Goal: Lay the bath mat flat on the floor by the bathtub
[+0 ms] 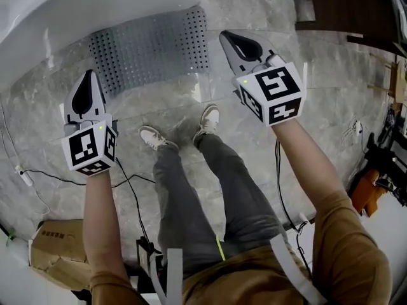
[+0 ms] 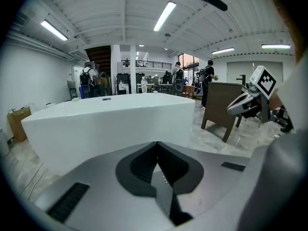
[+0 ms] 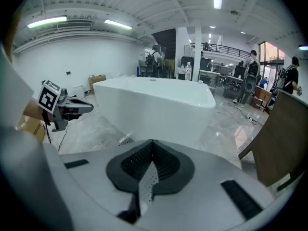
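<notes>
The grey perforated bath mat (image 1: 151,49) lies spread on the marble floor along the white bathtub (image 1: 57,5). My left gripper (image 1: 89,75) hangs in the air over the mat's near left corner, jaws shut and empty. Off the mat's right end my right gripper (image 1: 224,35) is held up, also shut on nothing. In the left gripper view the closed jaws (image 2: 157,143) point at the tub wall (image 2: 110,124). The right gripper view shows its closed jaws (image 3: 152,141), the tub (image 3: 154,105) and a corner of the mat (image 3: 126,140).
The person's shoes (image 1: 156,138) stand just short of the mat. A dark wooden cabinet (image 1: 343,5) is at the far right. A cardboard box (image 1: 57,253) and cables (image 1: 38,176) lie at the near left, and orange equipment (image 1: 362,192) stands at the right.
</notes>
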Motion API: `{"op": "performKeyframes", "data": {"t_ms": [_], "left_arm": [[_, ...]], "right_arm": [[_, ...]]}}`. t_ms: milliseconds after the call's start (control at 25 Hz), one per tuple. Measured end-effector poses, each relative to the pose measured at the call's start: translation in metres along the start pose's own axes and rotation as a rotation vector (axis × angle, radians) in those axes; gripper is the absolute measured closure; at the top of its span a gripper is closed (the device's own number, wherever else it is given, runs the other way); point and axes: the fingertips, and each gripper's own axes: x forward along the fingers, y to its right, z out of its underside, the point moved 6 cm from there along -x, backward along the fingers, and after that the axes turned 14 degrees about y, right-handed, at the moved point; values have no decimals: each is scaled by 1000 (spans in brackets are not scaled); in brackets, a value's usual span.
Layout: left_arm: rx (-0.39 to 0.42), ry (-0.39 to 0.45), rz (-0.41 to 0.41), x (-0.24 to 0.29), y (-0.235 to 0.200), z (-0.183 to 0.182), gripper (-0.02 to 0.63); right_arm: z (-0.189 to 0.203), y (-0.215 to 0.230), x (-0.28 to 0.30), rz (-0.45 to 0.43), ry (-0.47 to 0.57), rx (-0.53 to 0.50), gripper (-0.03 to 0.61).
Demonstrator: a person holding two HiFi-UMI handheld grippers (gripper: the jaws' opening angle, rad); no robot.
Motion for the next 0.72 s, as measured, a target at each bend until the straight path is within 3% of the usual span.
{"op": "performKeyframes", "data": {"t_ms": [200,720], "left_arm": [[7,-4,1,-22,7,-44,609],[0,-2,13,-53,15,-125,609]], "right_arm": [[-27,-4,-30,9,2,51,574],[-97,8,-80,10,20,27,574]]}}
